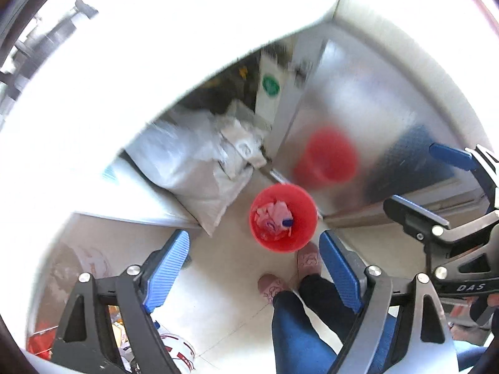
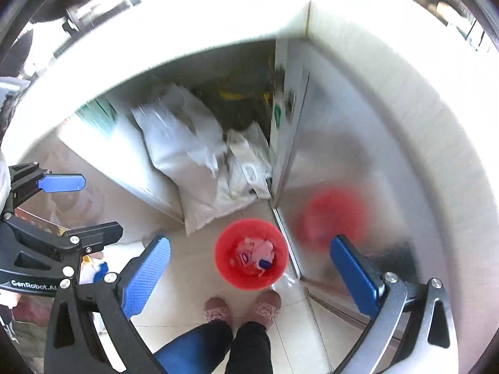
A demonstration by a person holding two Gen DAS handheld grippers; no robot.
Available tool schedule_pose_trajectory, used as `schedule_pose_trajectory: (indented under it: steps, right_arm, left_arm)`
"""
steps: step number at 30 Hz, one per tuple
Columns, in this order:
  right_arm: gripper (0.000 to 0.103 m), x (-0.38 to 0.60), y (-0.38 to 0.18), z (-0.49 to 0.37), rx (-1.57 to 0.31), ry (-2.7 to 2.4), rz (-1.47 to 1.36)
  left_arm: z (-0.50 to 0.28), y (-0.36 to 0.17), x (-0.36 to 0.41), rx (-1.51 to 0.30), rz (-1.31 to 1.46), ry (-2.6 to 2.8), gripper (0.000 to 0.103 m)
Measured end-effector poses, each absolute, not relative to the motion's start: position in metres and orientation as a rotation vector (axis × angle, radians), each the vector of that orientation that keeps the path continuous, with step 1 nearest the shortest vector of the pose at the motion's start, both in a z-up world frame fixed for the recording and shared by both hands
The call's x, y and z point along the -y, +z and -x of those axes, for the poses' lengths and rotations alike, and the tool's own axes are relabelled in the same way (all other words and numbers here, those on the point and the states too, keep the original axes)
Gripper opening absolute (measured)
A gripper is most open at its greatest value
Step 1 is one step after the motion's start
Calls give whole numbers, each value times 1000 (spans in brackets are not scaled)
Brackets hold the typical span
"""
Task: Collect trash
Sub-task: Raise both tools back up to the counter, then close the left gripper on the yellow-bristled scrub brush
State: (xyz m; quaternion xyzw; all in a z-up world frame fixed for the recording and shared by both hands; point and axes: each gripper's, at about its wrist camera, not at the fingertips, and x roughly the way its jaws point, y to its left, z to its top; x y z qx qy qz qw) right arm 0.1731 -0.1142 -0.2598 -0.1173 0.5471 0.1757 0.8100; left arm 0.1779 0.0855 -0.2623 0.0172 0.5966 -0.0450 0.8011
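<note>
A red bin (image 1: pixel 283 219) stands on the tiled floor below me, with pink wrappers (image 1: pixel 274 215) and a blue cap inside. It also shows in the right wrist view (image 2: pixel 251 254). My left gripper (image 1: pixel 254 260) is open and empty, held high above the bin. My right gripper (image 2: pixel 249 265) is open and empty too, also above the bin. The right gripper shows at the right of the left wrist view (image 1: pixel 436 184), and the left gripper at the left of the right wrist view (image 2: pixel 84 205).
A steel cabinet (image 1: pixel 368 118) stands right of the bin and mirrors it. White sacks (image 1: pixel 199 168) lie under a white counter (image 1: pixel 124 62). The person's legs and pink slippers (image 2: pixel 243 311) are just before the bin. Clutter (image 1: pixel 174 349) lies at lower left.
</note>
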Motion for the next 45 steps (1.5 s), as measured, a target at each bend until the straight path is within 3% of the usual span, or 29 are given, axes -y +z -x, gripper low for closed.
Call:
schedule_pose_trajectory:
  steps: [5,11,25,35,45]
  right_arm:
    - [103,115,-197,-170,-1059,362,272]
    - [103,127,-161,-184,-1006,315,248]
    - [103,190,-89,-271,-908,122,235]
    - [103,260,-75,-351,-922,26,161]
    - [103,327,-97,-400,-1004,-52,76]
  left_arm:
    - [-180,-204,-78,-1194,-49,-93,84]
    - [-206,-159,-60,-1116,-55,-115,84]
    - [-338,-98,10,-1027,-105,-245,84]
    - [-450,-88,96,-1034,-212,-365,84]
    - [-529,-126,169,-1119,-274,-456,84]
